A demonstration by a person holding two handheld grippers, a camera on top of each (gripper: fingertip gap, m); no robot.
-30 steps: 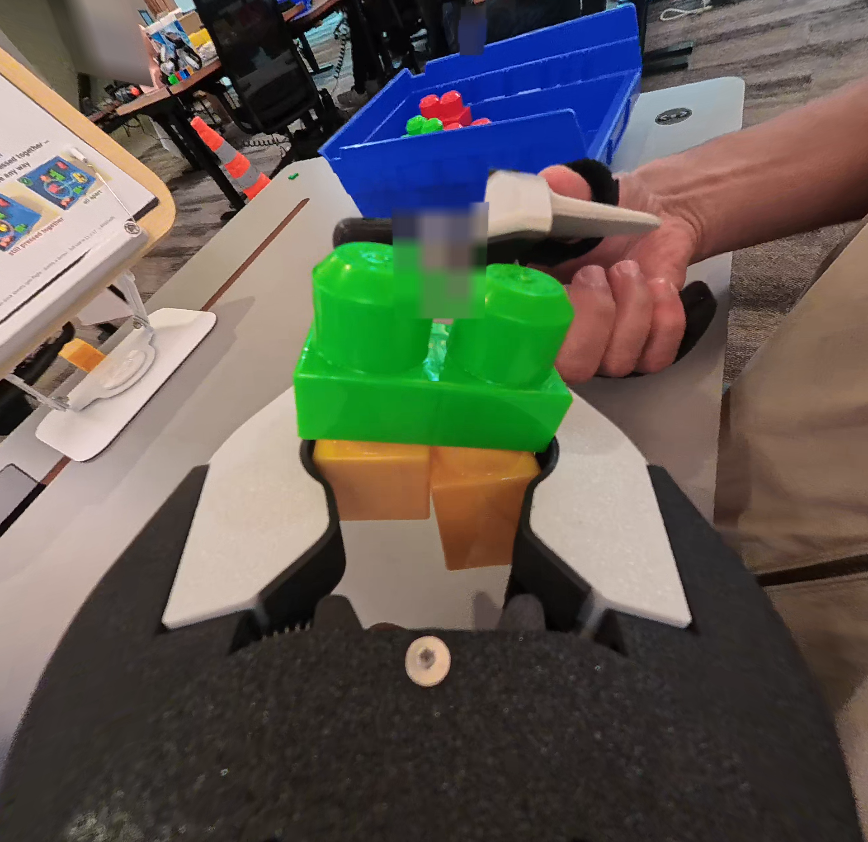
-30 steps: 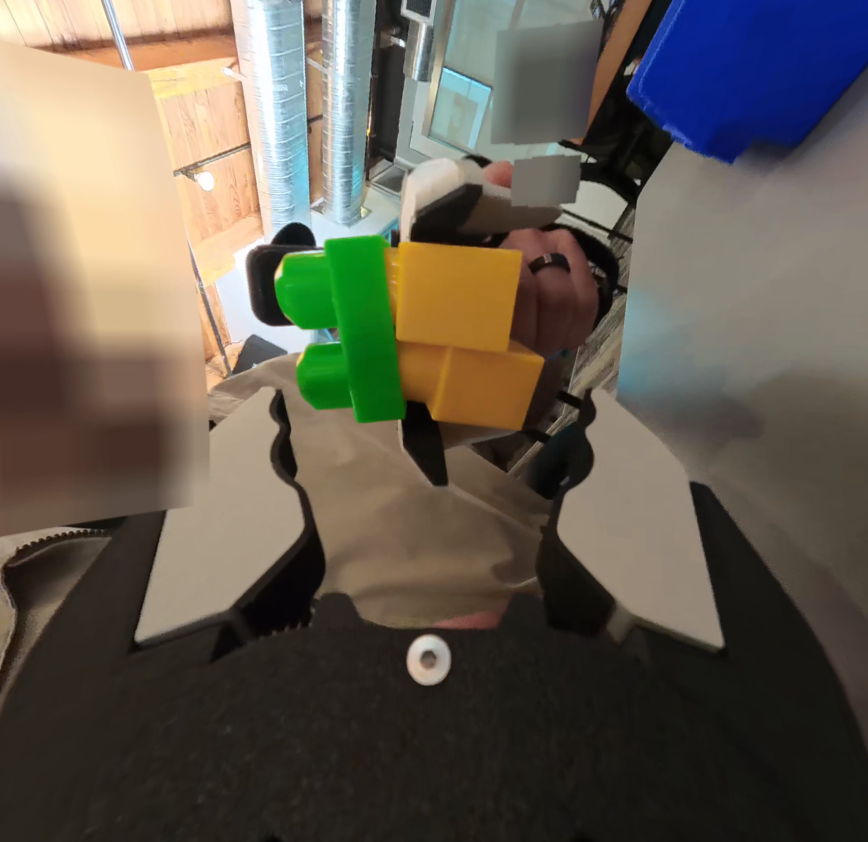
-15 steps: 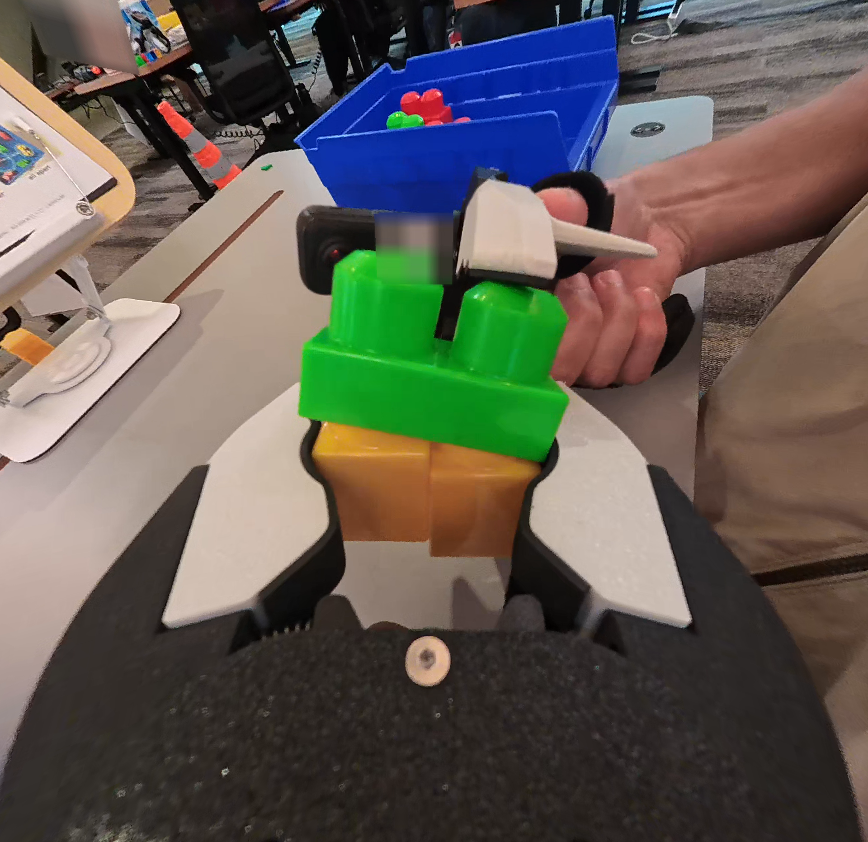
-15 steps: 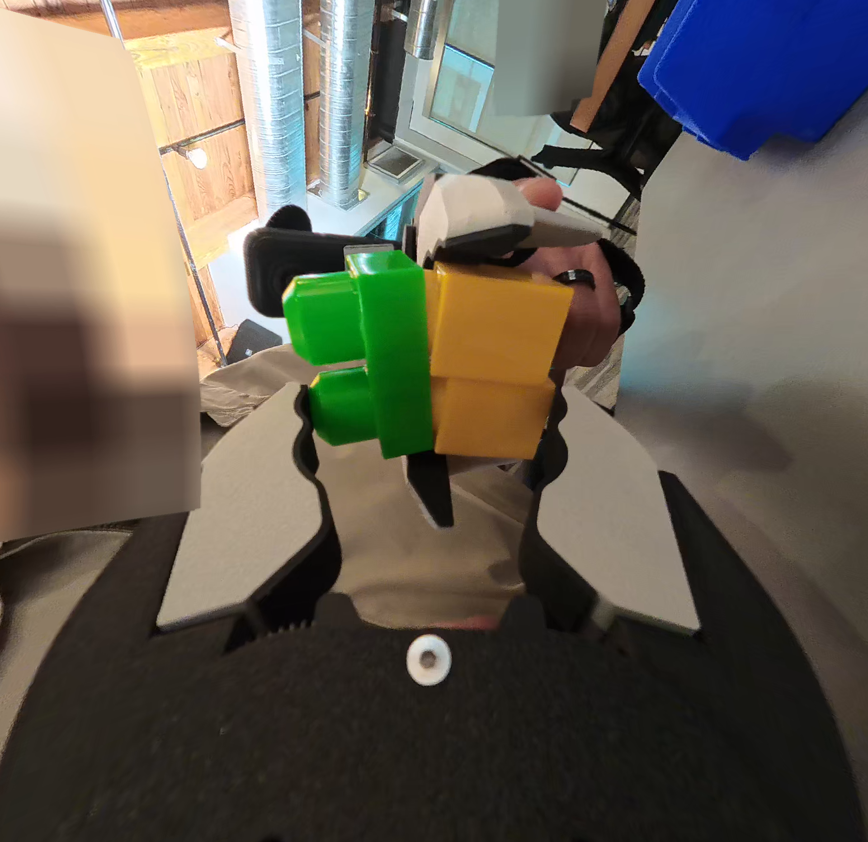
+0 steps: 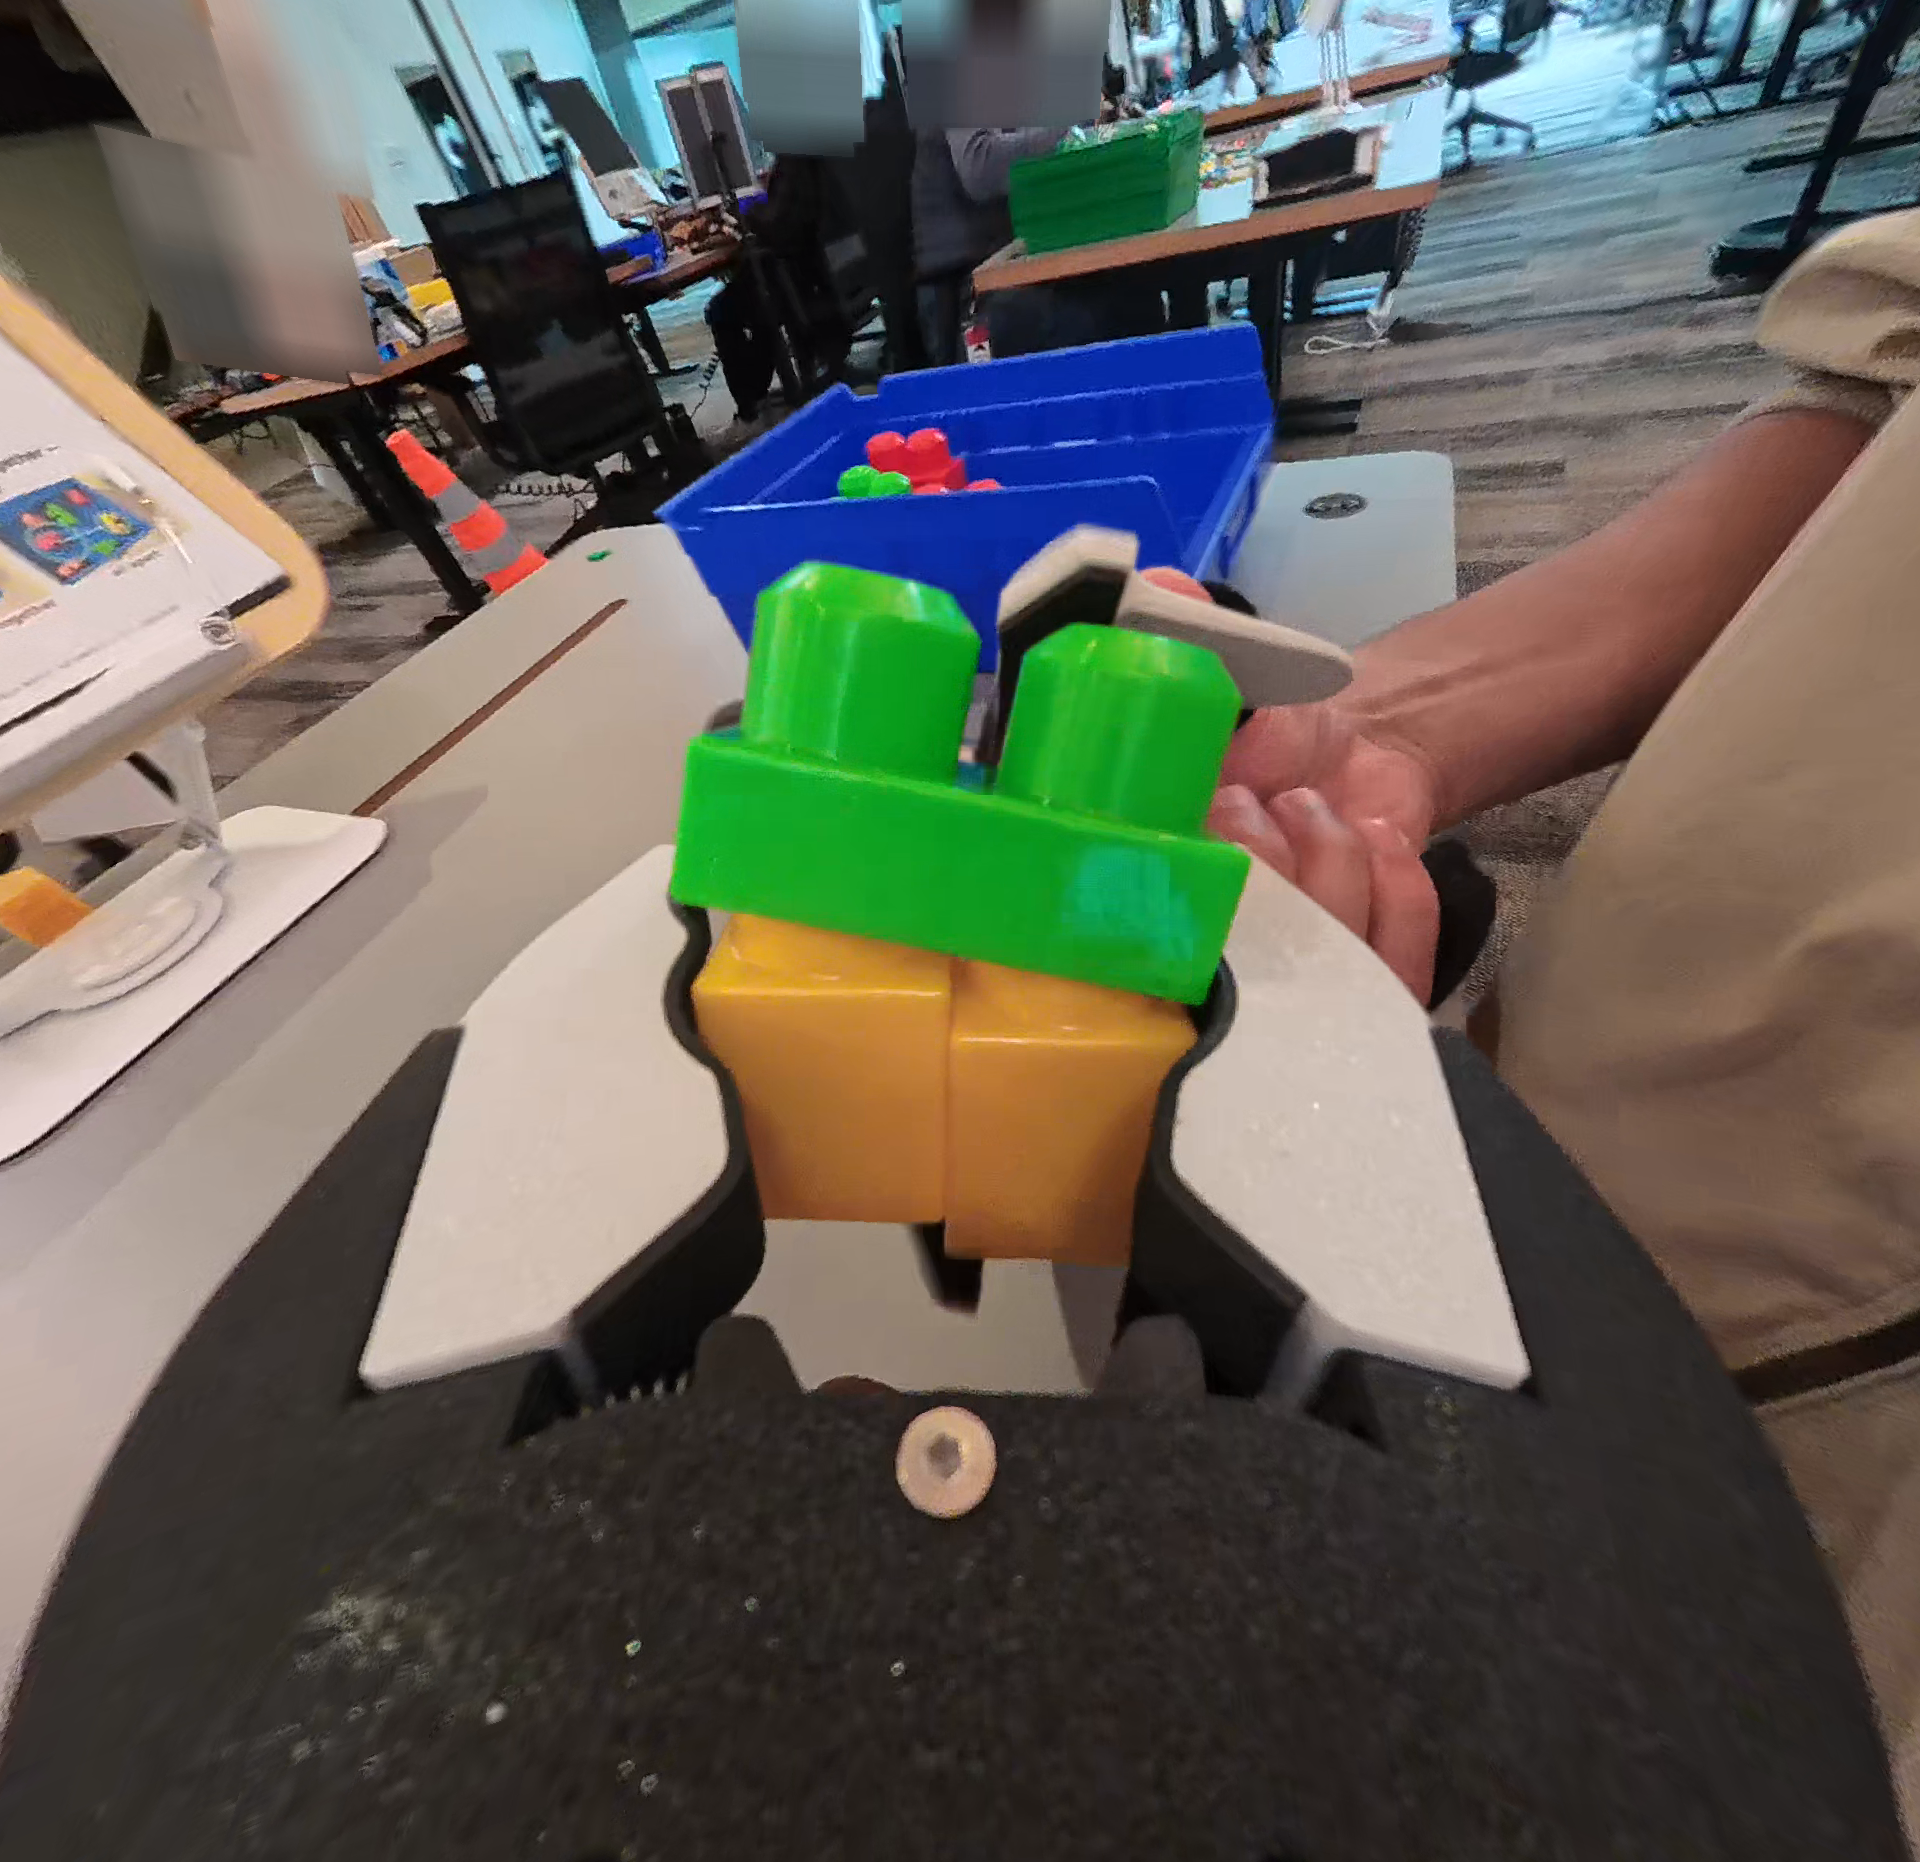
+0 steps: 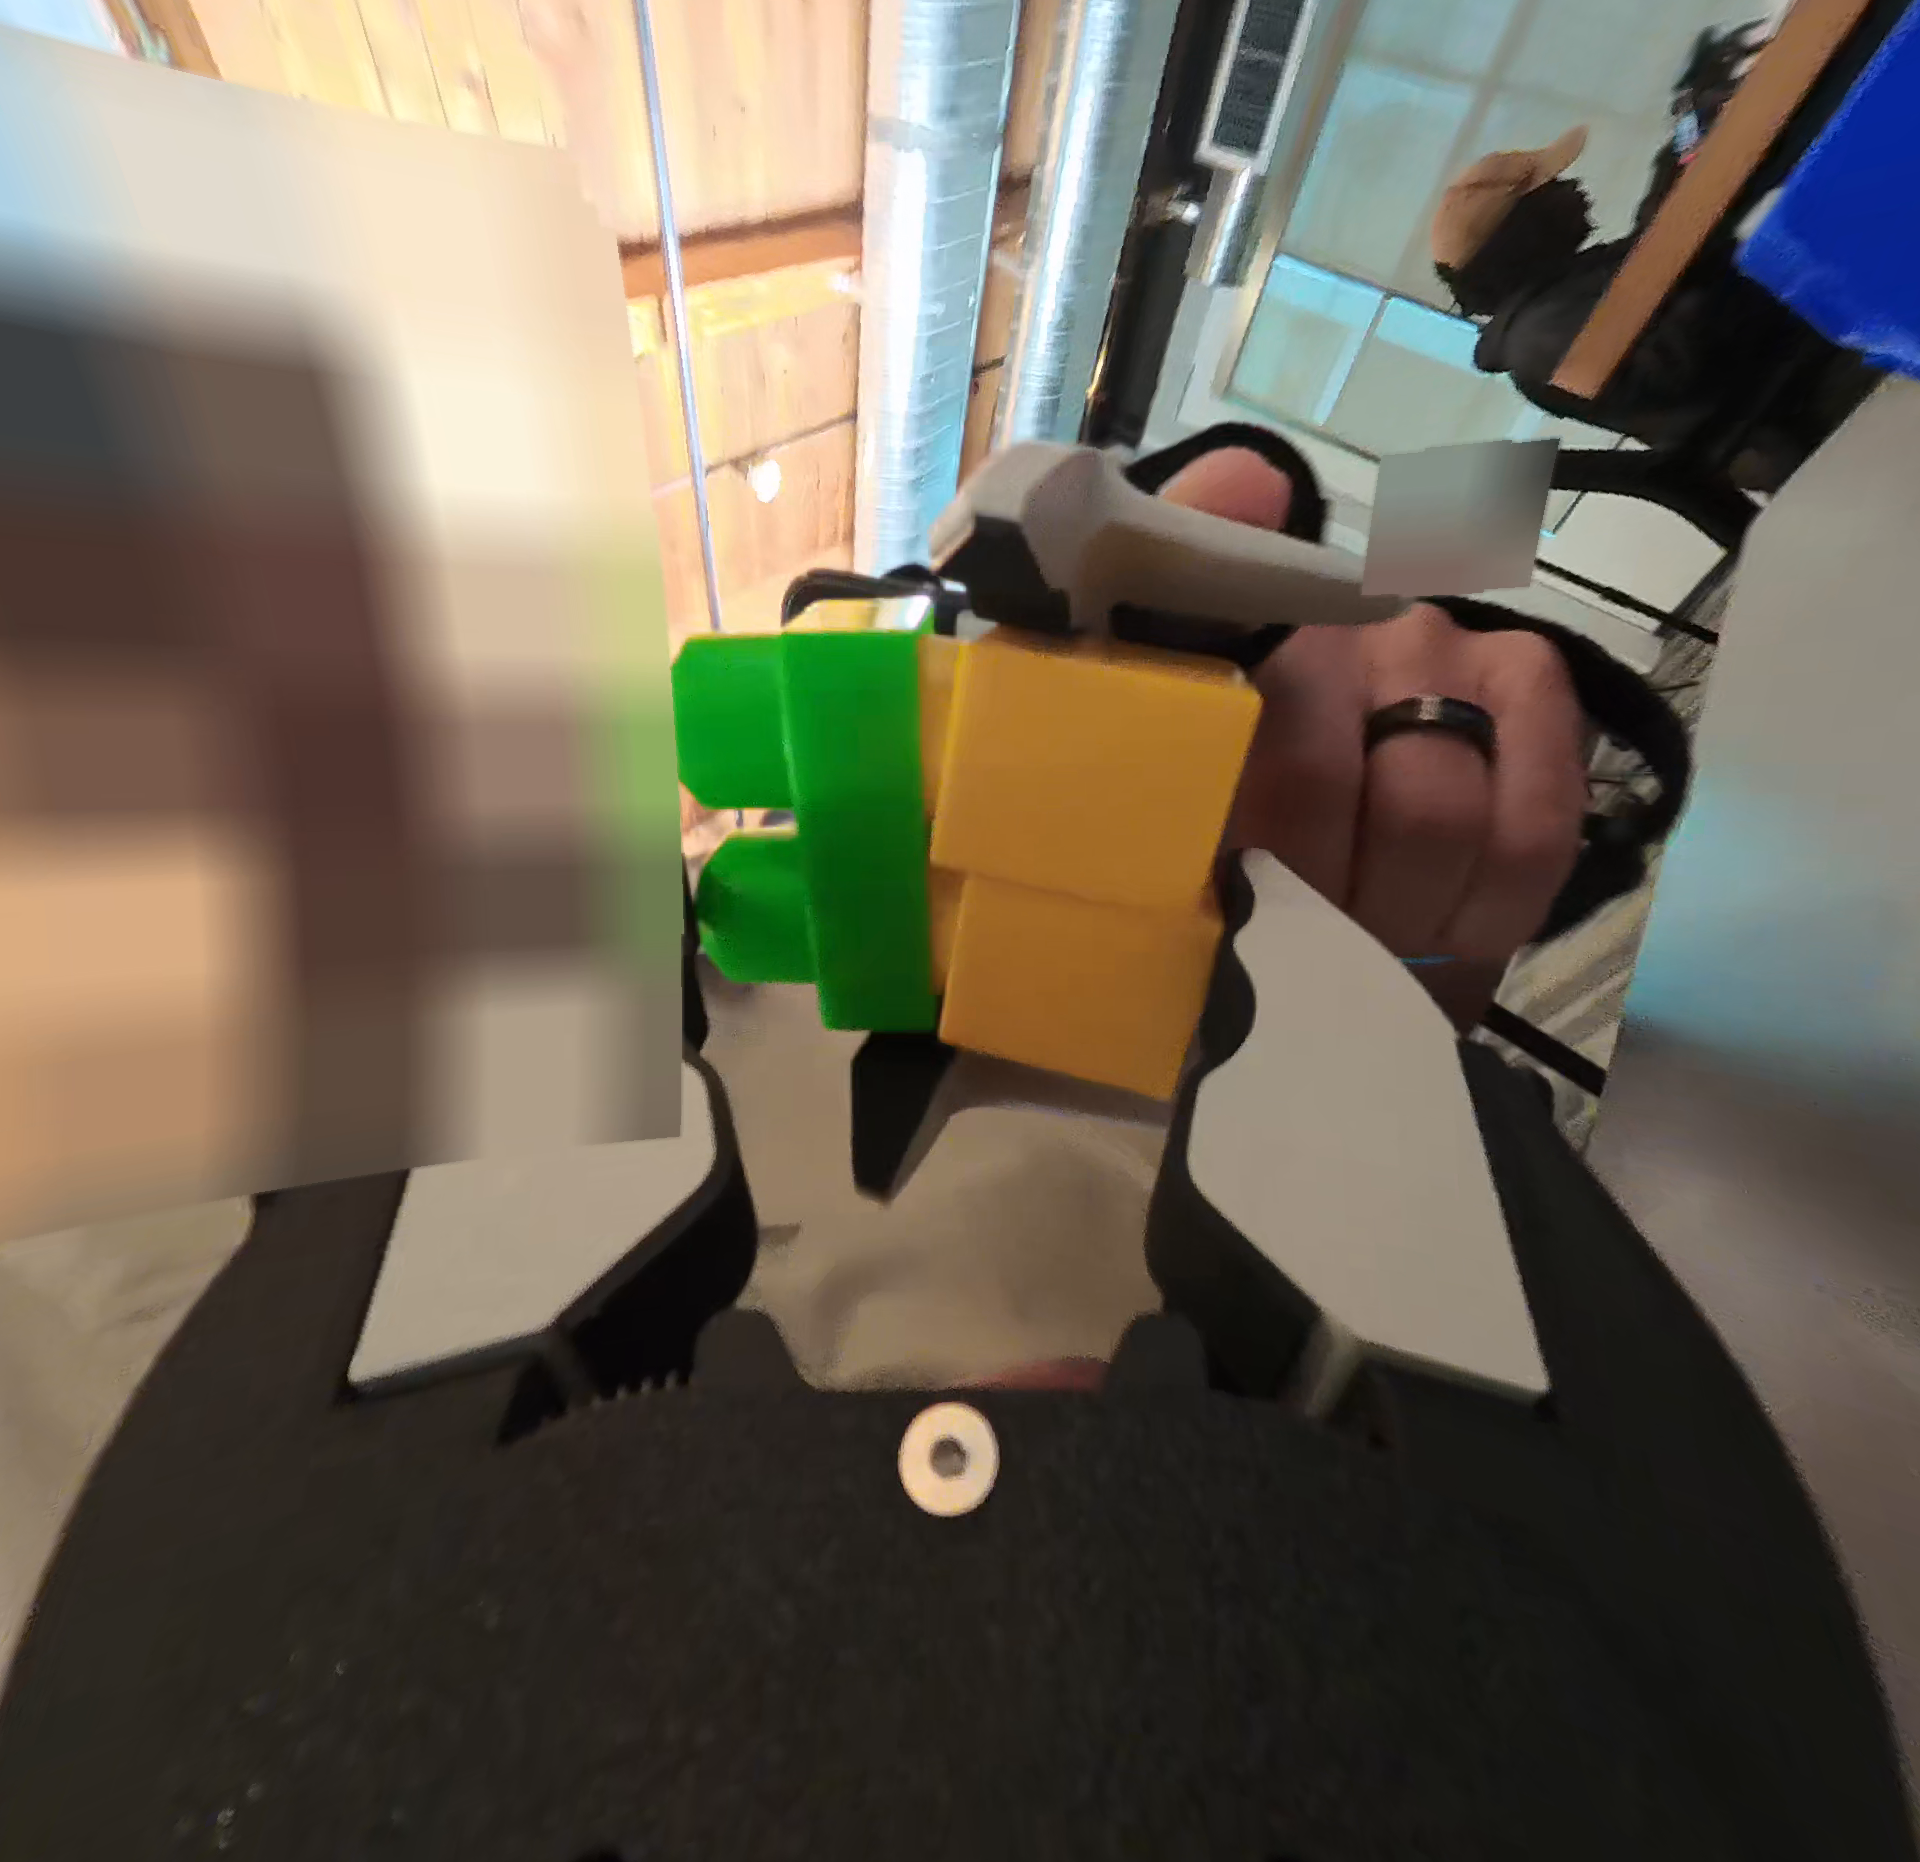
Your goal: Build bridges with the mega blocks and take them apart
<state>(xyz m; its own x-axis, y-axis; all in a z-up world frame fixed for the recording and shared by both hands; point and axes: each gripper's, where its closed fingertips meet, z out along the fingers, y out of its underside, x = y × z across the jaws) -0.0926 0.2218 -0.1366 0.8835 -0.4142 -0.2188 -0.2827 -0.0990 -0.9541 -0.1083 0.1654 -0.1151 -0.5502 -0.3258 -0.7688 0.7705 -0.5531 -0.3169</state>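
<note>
Bridge held off the table: left gripper [image 5: 951, 991] clamped on two yellow blocks [image 5: 940, 1095], green block [image 5: 956, 856] capping them at 12 o'clock, long axis 9-to-3; right gripper [image 6: 961, 991], jaws apart, straddles it.

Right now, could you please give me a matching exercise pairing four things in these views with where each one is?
Things:
1. green block
2. yellow blocks
3. blue bin
4. orange cone

Places:
A. on the floor beyond the table
B. clamped in the left gripper
C. on top of the yellow blocks
D. on the table, red blocks inside

Pairs: 1-C, 2-B, 3-D, 4-A
</note>
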